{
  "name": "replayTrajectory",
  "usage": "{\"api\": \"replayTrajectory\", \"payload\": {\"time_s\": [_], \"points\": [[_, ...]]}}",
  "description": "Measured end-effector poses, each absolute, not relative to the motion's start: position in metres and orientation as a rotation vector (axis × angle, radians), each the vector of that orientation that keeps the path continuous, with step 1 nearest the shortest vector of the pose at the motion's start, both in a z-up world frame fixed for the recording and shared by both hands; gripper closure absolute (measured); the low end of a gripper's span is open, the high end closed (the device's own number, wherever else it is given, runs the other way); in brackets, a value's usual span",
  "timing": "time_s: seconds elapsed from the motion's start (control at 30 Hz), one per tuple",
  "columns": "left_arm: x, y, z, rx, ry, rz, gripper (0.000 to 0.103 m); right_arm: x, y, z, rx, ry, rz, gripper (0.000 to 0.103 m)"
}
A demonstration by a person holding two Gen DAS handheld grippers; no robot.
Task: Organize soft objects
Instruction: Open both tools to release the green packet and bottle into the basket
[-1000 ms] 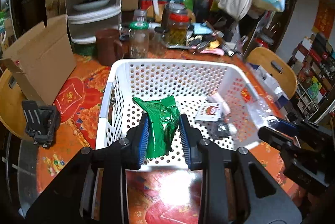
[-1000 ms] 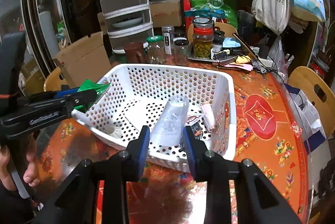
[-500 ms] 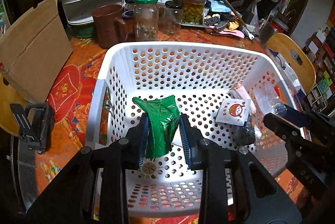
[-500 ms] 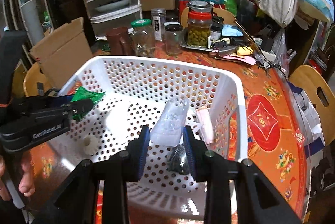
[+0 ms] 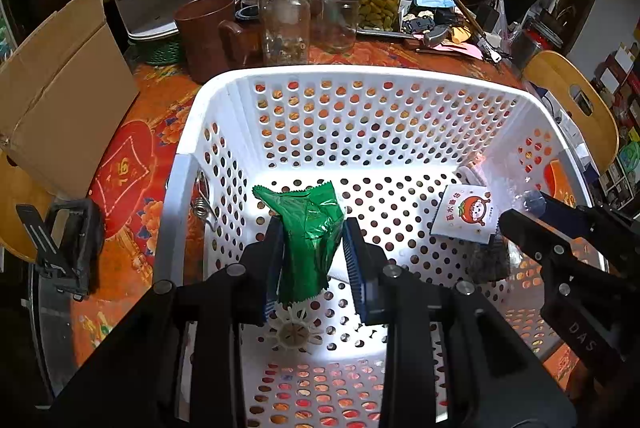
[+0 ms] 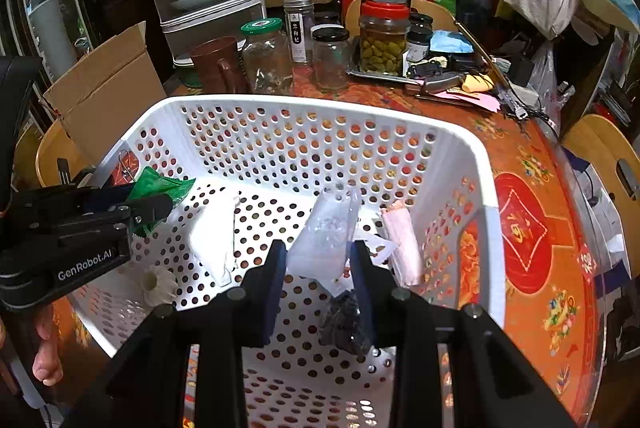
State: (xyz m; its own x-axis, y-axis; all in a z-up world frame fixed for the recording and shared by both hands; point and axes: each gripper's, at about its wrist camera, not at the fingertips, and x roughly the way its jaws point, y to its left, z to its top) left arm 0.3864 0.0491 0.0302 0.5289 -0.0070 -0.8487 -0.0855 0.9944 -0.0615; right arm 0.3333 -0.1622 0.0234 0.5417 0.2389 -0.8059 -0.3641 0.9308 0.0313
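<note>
While you hold both grippers over the basket, these lines run from the biggest thing to the smallest.

Basket: the white perforated basket (image 5: pixel 360 80) fills far more of both wrist views than a second ago, when you were looking at it from outside its near rim; now you look down into it.
Meaning for the task: both soft packets have come over the basket floor, so my judgement is that letting go is the next step and nothing has been dropped yet.
Left gripper: your left gripper (image 5: pixel 312 248) has its jaws pinching the green foil packet (image 5: pixel 310 224), which hangs above the floor on the basket's left side.
Right gripper: your right gripper (image 6: pixel 320 260) has its jaws pinching the clear plastic bag (image 6: pixel 328 232), held above the floor toward the right wall.
Already inside: a white sachet (image 5: pixel 464 216), a pink roll (image 6: pixel 402 244), a dark packet (image 6: pixel 344 324), a white folded piece (image 6: pixel 214 232) and a small flower-shaped piece (image 6: pixel 158 284) lie on the floor.
Writing, gripper bodies: "GenRobot.AI" reads on the left one in the right view; "DAS" on the right one in the left view.
Writing, sachet: red characters beside a tomato cartoon, too small for you to read.
Writing, tablecloth: the red medallion (image 5: pixel 124 172) bears a gold character.
</note>
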Motion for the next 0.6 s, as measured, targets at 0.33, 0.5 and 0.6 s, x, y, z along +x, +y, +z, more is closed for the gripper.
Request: {"api": "replayTrajectory", "payload": {"time_s": [0.33, 0.5, 0.6], "points": [[0.385, 0.047, 0.031, -0.087, 0.992, 0.057, 0.073, 0.333, -0.166, 0.024, -0.125, 0.914, 0.357, 0.046], [0.383, 0.046, 0.031, -0.087, 0.995, 0.049, 0.066, 0.328, -0.171, 0.025, -0.106, 0.913, 0.370, 0.035], [0.382, 0.045, 0.033, -0.105, 0.986, 0.041, 0.036, 0.324, -0.174, 0.026, -0.105, 0.909, 0.373, 0.025]]}}
